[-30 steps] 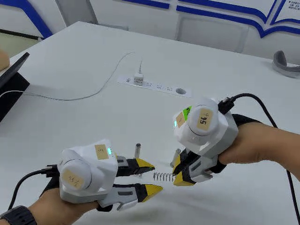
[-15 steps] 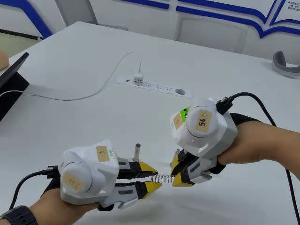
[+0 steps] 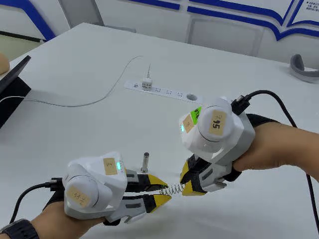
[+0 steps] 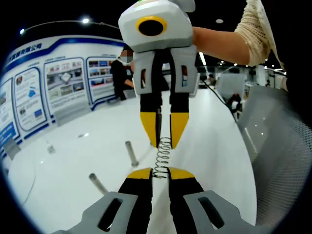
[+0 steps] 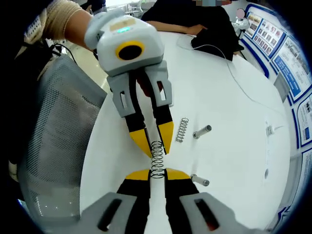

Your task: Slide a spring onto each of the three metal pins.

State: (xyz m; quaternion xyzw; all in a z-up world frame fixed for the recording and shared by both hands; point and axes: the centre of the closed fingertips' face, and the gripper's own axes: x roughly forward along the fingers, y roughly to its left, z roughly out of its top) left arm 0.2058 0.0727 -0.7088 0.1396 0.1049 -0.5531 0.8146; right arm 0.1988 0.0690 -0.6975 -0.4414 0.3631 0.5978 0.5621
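The left tool (image 3: 164,191) and the right tool (image 3: 187,184) are facing each other tip to tip just above the bench (image 3: 89,114). Each one is pinching one end of the same spring (image 3: 173,189), which is spanning the small gap between them. One metal pin (image 3: 145,162) is standing upright just behind the left tool. A second spring (image 5: 183,129) is lying on the bench beside another pin (image 5: 202,131).

Tan sticker (image 3: 217,122) atop right gripper (image 3: 187,184): 2 handwritten digits, 95 or 56. Wall posters (image 4: 73,78): print illegible.
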